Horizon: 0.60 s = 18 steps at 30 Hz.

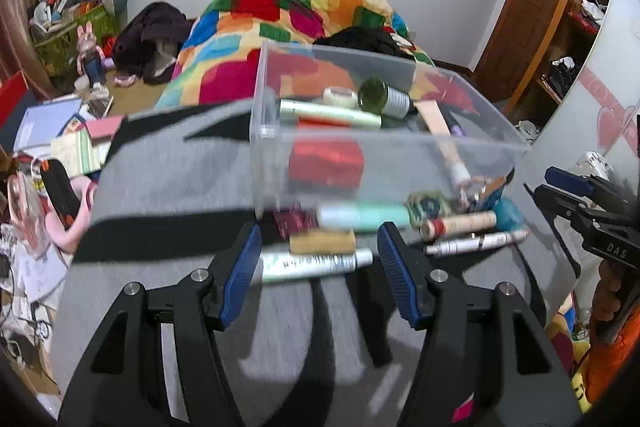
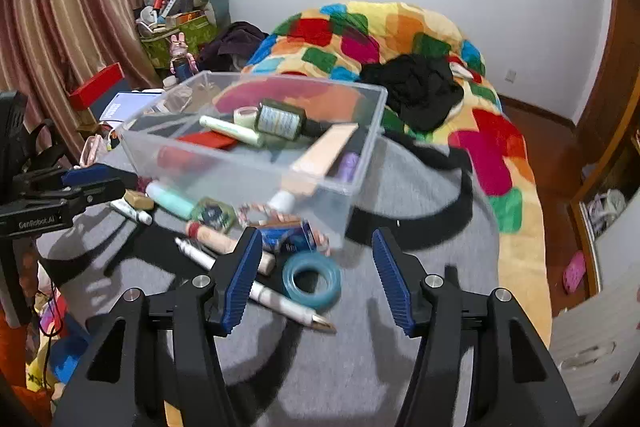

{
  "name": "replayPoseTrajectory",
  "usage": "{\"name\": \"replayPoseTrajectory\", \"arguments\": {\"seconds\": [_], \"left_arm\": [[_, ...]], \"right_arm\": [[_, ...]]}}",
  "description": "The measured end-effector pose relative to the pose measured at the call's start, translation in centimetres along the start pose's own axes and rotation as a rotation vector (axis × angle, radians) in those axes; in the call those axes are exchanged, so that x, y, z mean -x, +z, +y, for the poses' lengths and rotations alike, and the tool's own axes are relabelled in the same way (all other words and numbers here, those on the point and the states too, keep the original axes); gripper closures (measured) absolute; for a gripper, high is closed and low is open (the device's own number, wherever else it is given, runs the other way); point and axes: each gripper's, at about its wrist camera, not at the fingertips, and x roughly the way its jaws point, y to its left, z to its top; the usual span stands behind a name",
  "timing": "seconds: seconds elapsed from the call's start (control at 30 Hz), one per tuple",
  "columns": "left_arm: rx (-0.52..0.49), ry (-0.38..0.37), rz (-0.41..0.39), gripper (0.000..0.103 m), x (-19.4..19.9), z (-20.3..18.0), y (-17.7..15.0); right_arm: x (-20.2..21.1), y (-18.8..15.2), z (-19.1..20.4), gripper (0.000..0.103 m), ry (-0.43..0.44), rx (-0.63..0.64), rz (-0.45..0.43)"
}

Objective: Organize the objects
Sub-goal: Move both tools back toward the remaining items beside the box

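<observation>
A clear plastic bin (image 1: 400,155) (image 2: 256,167) sits on a grey and black cloth (image 1: 160,187) (image 2: 400,207) and holds a green bottle (image 1: 384,99) (image 2: 280,123), tubes and a red box (image 1: 326,163). Loose items lie in front of it: a white tube (image 1: 316,265), a tan cork piece (image 1: 322,242), a mint tube (image 1: 360,217) (image 2: 170,201), pens (image 1: 476,242) (image 2: 288,303) and a blue tape roll (image 2: 312,279). My left gripper (image 1: 318,263) is open around the white tube. My right gripper (image 2: 316,271) is open above the tape roll.
A bed with a colourful patchwork quilt (image 1: 288,19) (image 2: 400,39) lies behind the bin. Clutter, books and boxes (image 1: 60,131) are at the left. A wooden door and shelves (image 1: 560,7) stand at the right. Each gripper shows at the edge of the other's view (image 1: 588,203) (image 2: 60,199).
</observation>
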Motion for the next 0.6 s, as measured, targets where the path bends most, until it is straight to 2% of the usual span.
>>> {"name": "replayPoseTrajectory", "arguments": {"seconds": [0.17, 0.37, 0.5, 0.6], "left_arm": [[0.001, 0.007, 0.026, 0.043, -0.7, 0.0, -1.4], [0.030, 0.015, 0.028, 0.043, -1.5, 0.5, -1.0], [0.009, 0.038, 0.016, 0.043, -1.9, 0.1, -0.7], [-0.008, 0.043, 0.010, 0.045, -2.1, -0.2, -0.7]], "right_arm": [[-1.3, -1.4, -0.4, 0.046, 0.011, -0.035, 0.050], [-2.9, -1.8, -0.6, 0.046, 0.034, -0.070, 0.090], [-3.7, -1.9, -0.5, 0.046, 0.046, -0.078, 0.100], [-3.7, -1.9, -0.4, 0.056, 0.065, -0.079, 0.103]]}}
